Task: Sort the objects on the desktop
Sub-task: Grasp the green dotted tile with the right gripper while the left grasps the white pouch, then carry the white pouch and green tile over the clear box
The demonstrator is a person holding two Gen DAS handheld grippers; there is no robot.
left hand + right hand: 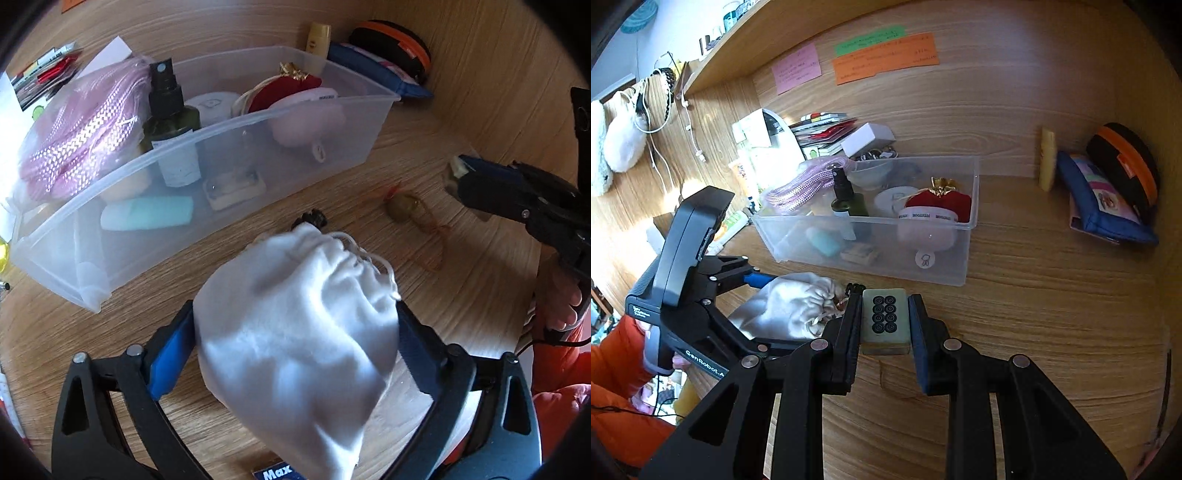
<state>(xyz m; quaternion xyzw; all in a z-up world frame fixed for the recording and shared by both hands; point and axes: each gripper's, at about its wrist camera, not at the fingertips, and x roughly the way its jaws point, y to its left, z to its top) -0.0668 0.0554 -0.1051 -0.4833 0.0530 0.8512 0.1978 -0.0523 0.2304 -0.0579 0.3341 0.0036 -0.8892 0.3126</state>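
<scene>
We've got the left gripper (295,332) pinching the white pouch (295,325) above the worktop (424,147), right gripper (885,321) clamping a mahjong tile (885,317), both prob. bound for the clear bin (229,177).

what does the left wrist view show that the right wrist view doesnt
Only the left wrist view shows the olive charm on its orange cord, lying on the desk right of the bin, and the whole white pouch clamped in the left gripper.

Only the right wrist view shows the face of the mahjong tile held in the right gripper, plus the sticky notes on the back panel.

Both show the clear bin with the spray bottle and red pouch, the white pouch, and the blue case.
</scene>
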